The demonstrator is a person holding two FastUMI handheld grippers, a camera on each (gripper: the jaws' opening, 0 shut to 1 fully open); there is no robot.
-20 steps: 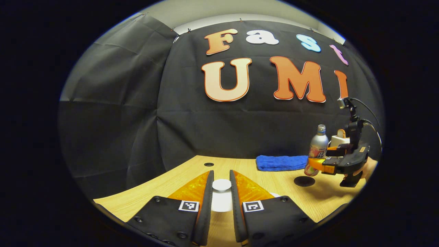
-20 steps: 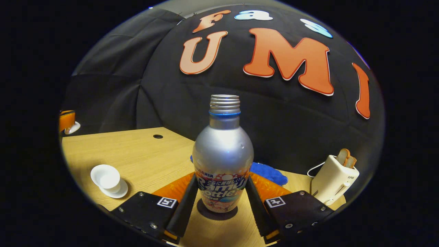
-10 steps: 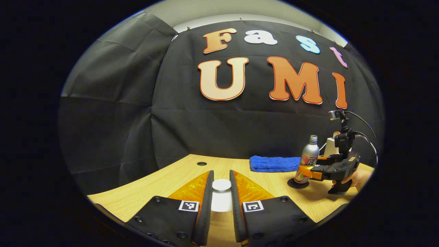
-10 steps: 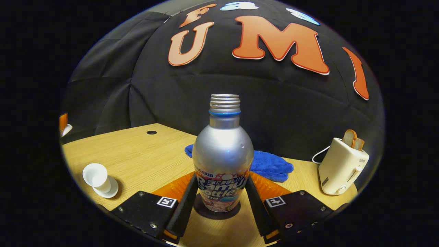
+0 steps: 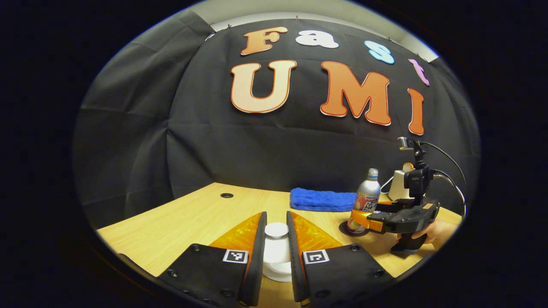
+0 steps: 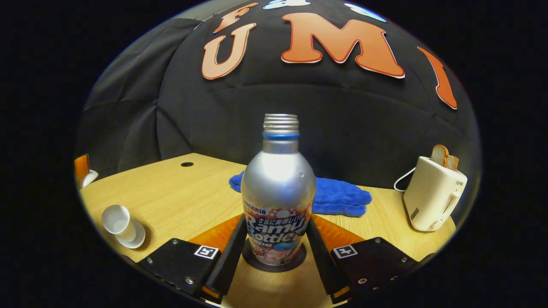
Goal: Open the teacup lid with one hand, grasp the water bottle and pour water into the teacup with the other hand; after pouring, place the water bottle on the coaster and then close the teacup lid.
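Both grippers holding, right gripper clamping water bottle on coaster, left gripper pinching teacup lid.

Lettered label on water bottle

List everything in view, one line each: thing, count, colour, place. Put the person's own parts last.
water bottle: 1, silver, standing on the coaster
coaster: 1, dark, on the table
teacup: 1, white, uncovered, on its saucer
saucer: 1, white, under the teacup
teacup lid: 1, white, between the left fingers
towel: 1, blue, behind the bottle
toaster: 1, cream, bread in it
table: 1, light wood
left gripper: 1, shut on the lid
right gripper: 1, fingers against the bottle
hand: 1, holding the right gripper
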